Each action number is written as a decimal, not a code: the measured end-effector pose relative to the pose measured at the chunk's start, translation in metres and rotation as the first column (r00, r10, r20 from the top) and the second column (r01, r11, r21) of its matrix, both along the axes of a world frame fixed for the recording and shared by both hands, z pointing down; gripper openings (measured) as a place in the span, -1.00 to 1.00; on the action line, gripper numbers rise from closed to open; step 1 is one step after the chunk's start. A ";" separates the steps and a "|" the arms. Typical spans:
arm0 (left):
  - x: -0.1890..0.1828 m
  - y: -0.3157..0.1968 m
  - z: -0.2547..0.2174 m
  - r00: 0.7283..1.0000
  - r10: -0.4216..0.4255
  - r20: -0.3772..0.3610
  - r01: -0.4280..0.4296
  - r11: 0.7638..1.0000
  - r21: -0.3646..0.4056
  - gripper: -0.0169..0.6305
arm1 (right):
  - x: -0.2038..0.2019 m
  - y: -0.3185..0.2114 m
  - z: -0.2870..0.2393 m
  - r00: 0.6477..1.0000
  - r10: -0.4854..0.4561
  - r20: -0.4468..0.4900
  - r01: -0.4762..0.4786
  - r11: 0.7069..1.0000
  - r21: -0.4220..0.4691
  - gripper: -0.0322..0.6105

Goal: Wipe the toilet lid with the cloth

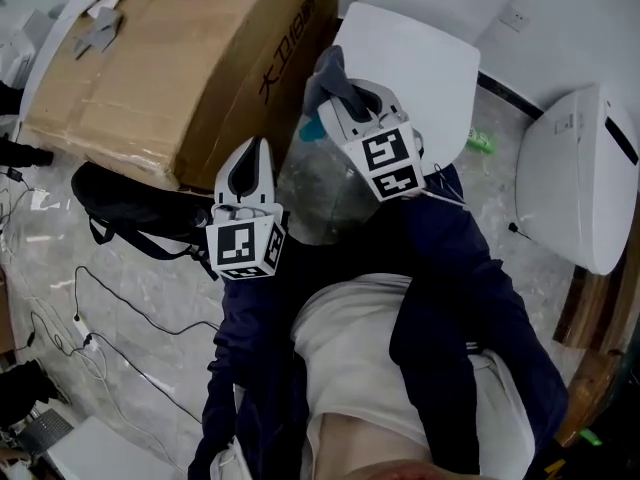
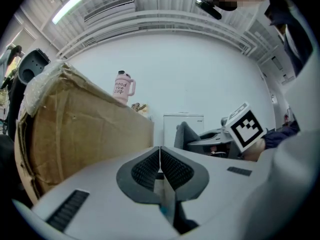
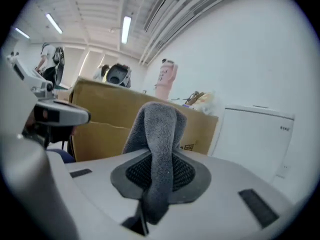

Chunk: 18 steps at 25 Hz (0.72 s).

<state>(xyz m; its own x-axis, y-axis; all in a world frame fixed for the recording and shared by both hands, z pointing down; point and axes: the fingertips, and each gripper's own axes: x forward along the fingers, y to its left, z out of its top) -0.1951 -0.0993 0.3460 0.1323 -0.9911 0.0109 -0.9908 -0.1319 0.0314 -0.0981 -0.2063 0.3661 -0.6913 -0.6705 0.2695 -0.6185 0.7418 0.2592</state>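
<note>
The right gripper [image 1: 333, 86] pinches the grey cloth [image 1: 324, 70] just in front of the toilet lid [image 1: 430, 58], probably to begin wiping; the left gripper [image 1: 250, 160], jaws closed on nothing, hangs farther from the lid.

Head view, looking steeply down. A pale, glossy, marbled floor [image 1: 150, 378] carries everything I can see. Upper left: a large cardboard box [image 1: 170, 68] stands on it, and a black strapped bag [image 1: 130, 203] lies just beside the box's near edge. Lower left: thin cables [image 1: 88, 343] trail loosely over the surface. Top centre: the white toilet [image 1: 410, 63]. Right: a second white fixture [image 1: 575, 183], well apart from the box. Between these two I note a small green item [image 1: 481, 143], too small to identify.
</note>
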 end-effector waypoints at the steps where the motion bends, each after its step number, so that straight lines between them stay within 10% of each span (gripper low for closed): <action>1: 0.001 0.000 -0.001 1.000 -0.001 0.000 0.001 1.000 0.004 -0.90 | 0.004 0.007 -0.006 0.998 0.016 0.060 -0.016 1.000 0.003 -0.71; 7: 0.001 0.000 -0.004 1.000 -0.015 0.006 0.015 1.000 0.020 -0.90 | 0.021 0.031 -0.008 0.962 0.092 0.258 -0.105 0.994 0.037 -0.71; 18: 0.000 0.005 -0.007 1.000 -0.025 0.014 0.025 0.999 0.032 -0.90 | 0.030 0.039 -0.006 0.952 0.102 0.288 -0.116 0.993 0.033 -0.71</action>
